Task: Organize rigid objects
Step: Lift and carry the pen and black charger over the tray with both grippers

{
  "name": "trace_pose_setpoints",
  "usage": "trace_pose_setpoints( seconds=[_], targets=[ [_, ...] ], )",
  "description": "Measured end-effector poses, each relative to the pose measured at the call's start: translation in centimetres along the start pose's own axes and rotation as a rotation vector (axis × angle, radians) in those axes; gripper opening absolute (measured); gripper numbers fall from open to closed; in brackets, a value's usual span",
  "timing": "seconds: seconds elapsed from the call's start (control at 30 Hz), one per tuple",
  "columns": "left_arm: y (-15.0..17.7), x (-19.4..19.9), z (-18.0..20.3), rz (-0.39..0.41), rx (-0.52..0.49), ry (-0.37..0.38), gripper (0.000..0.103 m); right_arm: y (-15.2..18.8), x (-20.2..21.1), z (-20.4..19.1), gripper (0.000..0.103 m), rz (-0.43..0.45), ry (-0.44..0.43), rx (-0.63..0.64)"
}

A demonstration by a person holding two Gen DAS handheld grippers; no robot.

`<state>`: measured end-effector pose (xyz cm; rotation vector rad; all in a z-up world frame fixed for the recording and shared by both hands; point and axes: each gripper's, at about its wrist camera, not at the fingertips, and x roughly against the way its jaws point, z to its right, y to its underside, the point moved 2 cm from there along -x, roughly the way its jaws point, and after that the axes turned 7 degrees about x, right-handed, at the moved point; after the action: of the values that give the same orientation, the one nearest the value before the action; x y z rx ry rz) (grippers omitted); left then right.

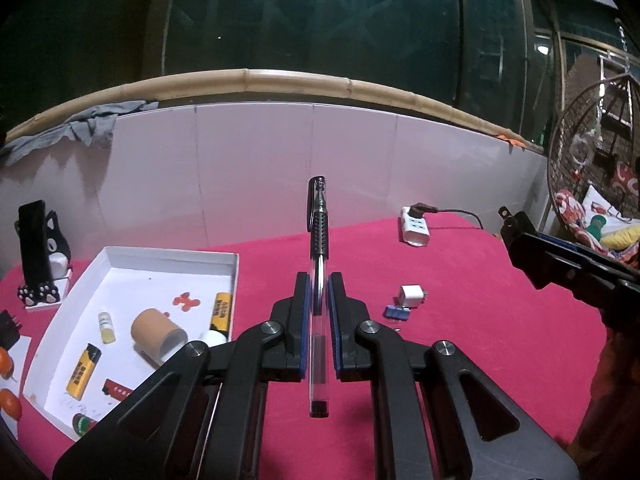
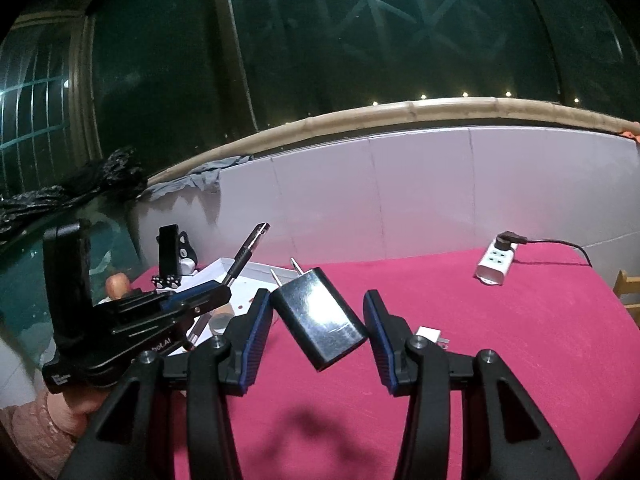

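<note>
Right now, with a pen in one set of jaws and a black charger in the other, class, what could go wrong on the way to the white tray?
1. The black charger sits tilted corner to corner between the right gripper jaws; it may twist and drop.
2. The pen juts far beyond the left gripper; its tip could catch the white tray wall.

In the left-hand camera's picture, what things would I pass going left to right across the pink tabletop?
Cat-shaped phone stand → white tray → pen held in the left gripper → small white plug → white power strip → right gripper.
</note>
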<state>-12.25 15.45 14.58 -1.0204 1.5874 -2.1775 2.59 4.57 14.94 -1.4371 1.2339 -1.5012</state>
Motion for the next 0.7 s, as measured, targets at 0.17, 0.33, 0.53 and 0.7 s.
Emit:
trace_pose_setpoints(
  seconds=[0.17, 0.33, 0.53, 0.7],
  targets=[
    [-0.1, 0.6, -1.4, 0.010, 0.023, -0.017, 0.008, -0.8, -0.8, -1.5, 0.047, -0.008, -0.022, 0.023],
    [-0.1, 1.3, -3.1, 0.020, 0.047, -0.044, 0.008, -1.3, -1.7, -3.3, 0.047, -0.017, -0.042, 0.063],
    [-0.1, 2.0, -5.3, 0.032, 0.083, -0.068, 0.008, -1.7, -2.8, -4.7, 0.047, -0.030, -0.073, 0.085],
    [-0.2, 2.5, -6.9, 0.040, 0.111, -0.086, 0.008, -2.3, -3.8, -6.0, 0.047, -0.040, -0.094, 0.107]
  ],
)
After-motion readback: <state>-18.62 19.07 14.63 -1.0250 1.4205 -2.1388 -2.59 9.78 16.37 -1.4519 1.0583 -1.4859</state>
